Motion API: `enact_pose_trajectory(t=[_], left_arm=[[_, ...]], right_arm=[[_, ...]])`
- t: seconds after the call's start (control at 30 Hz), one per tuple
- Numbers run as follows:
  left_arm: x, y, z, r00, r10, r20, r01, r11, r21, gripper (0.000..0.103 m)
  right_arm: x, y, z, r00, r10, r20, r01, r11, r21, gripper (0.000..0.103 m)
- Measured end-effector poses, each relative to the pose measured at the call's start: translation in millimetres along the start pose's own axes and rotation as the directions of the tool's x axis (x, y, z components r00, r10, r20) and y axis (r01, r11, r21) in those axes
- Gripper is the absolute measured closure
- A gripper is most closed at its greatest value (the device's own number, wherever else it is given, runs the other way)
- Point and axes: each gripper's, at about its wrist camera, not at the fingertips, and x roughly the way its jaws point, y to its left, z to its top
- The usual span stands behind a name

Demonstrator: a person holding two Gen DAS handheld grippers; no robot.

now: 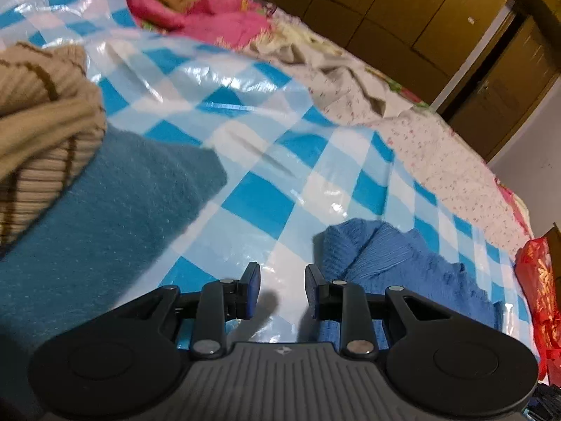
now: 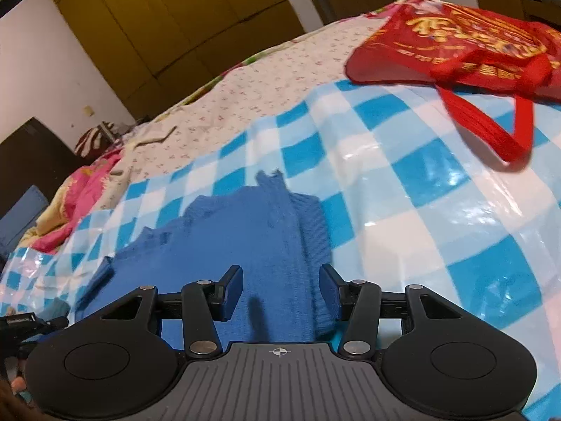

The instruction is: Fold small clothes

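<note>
Left gripper (image 1: 282,289) nearest, jaws apart, empty, over checked plastic sheet (image 1: 252,189); right gripper (image 2: 281,289) released above blue knit garment (image 2: 245,245) lying partly folded on sheet. Step: mid-fold, probably regrasp; next needs pinching an edge

Home bedroom: bed (image 1: 438,161) with floral sheet, blue-white checkered plastic sheet (image 1: 245,105) spread over it, wooden wardrobe (image 1: 403,10) along the wall at upper right of left view, pink blanket (image 1: 210,10) bunched at top.
</note>
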Motion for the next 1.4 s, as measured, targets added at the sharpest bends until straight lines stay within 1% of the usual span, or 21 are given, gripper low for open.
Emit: enact_pose_trajectory(t=[0.07,0.1,0.17,0.2,0.27,0.33,0.43,0.47,0.5,0.57,0.63,0.67,0.73,0.83,0.97,1.03,1.1,1.17,1.27,1.33,1.4], left_arm=[[-4.3,-5.9,-0.4,1.000,-0.021,0.016,0.021,0.999,0.028,0.065],[-3.8,-12.8,-0.9,0.999,-0.040,0.012,0.039,0.997,0.060,0.065],[0.4,-30.6,-2.5,0.998,-0.064,-0.005,0.064,0.988,0.143,0.065],[4.9,-42.1,-4.2,0.998,-0.066,-0.015,0.068,0.977,0.201,0.065],[15.6,-56.7,-7.8,0.998,-0.060,-0.033,0.066,0.963,0.263,0.065],[30.9,-64.8,-9.1,0.998,-0.039,-0.053,0.053,0.957,0.286,0.065],[50.0,-68.9,-4.4,0.999,0.016,-0.051,0.001,0.949,0.314,0.065],[53.4,-67.7,-1.5,0.999,0.032,-0.043,-0.017,0.952,0.307,0.065],[56.7,-64.3,4.3,0.998,0.049,-0.034,-0.037,0.959,0.280,0.065],[58.1,-52.6,15.8,0.998,0.060,-0.024,-0.054,0.979,0.197,0.065],[54.5,-41.3,21.9,0.998,0.063,-0.021,-0.059,0.990,0.132,0.065],[51.1,-37.5,21.3,0.998,0.067,-0.021,-0.064,0.990,0.123,0.065],[41.8,-31.8,13.8,0.997,0.074,-0.032,-0.069,0.989,0.134,0.064],[19.8,-17.8,-8.4,0.997,0.035,-0.073,-0.028,0.994,0.103,0.064],[-8.8,-1.2,-40.4,0.994,-0.022,-0.107,0.027,0.999,0.044,0.063],[-16.3,3.0,-52.8,0.992,-0.042,-0.118,0.046,0.998,0.033,0.061],[-21.8,4.1,-58.3,0.993,-0.045,-0.106,0.049,0.998,0.037,0.060],[-22.8,6.5,-57.9,0.993,-0.053,-0.108,0.054,0.998,0.008,0.060],[-29.1,12.7,-55.9,0.991,-0.086,-0.103,0.080,0.995,-0.058,0.060],[-38.7,11.5,-59.1,0.991,-0.107,-0.084,0.103,0.993,-0.049,0.060],[-47.0,7.9,-65.6,0.990,-0.121,-0.075,0.121,0.993,-0.006,0.060]], right_arm=[[7.4,3.8,1.2,1.000,-0.008,-0.016,0.008,1.000,-0.008,0.056],[11.2,4.8,1.5,1.000,-0.013,-0.022,0.013,1.000,-0.009,0.057],[18.3,4.3,2.6,0.999,-0.027,-0.031,0.027,1.000,0.001,0.059],[20.3,3.3,2.8,0.999,-0.028,-0.035,0.028,1.000,0.011,0.060],[20.9,0.8,2.6,0.999,-0.025,-0.036,0.026,0.999,0.028,0.062],[20.3,-1.0,1.4,0.999,-0.035,-0.038,0.036,0.999,0.020,0.062],[20.3,-3.8,-1.2,0.998,-0.055,-0.043,0.055,0.998,-0.003,0.062],[20.7,-5.5,-2.0,0.997,-0.059,-0.045,0.059,0.998,-0.004,0.061],[21.0,-7.6,-2.7,0.997,-0.062,-0.046,0.062,0.998,0.000,0.061],[21.7,-13.5,-3.9,0.997,-0.061,-0.048,0.063,0.998,0.022,0.061],[20.7,-16.8,-5.1,0.997,-0.057,-0.045,0.059,0.997,0.041,0.062],[19.2,-17.2,-5.8,0.998,-0.056,-0.040,0.058,0.997,0.047,0.061],[15.6,-15.6,-6.8,0.998,-0.063,-0.030,0.064,0.997,0.043,0.061],[7.0,-10.7,-9.8,0.997,-0.076,-0.011,0.076,0.997,0.014,0.061],[-7.6,-3.6,-15.0,0.996,-0.081,0.031,0.082,0.996,-0.020,0.061],[-6.7,-0.5,-18.3,0.996,-0.091,0.022,0.092,0.995,-0.047,0.061],[0.8,0.0,-21.5,0.992,-0.123,-0.017,0.122,0.991,-0.062,0.061],[3.9,-1.3,-23.9,0.989,-0.141,-0.036,0.139,0.988,-0.060,0.061],[-7.6,2.8,-24.9,0.989,-0.145,-0.024,0.144,0.988,-0.056,0.061],[-19.3,10.0,-26.0,0.989,-0.147,-0.003,0.147,0.986,-0.080,0.061],[-32.5,14.3,-30.1,0.992,-0.127,0.007,0.127,0.989,-0.078,0.061]])
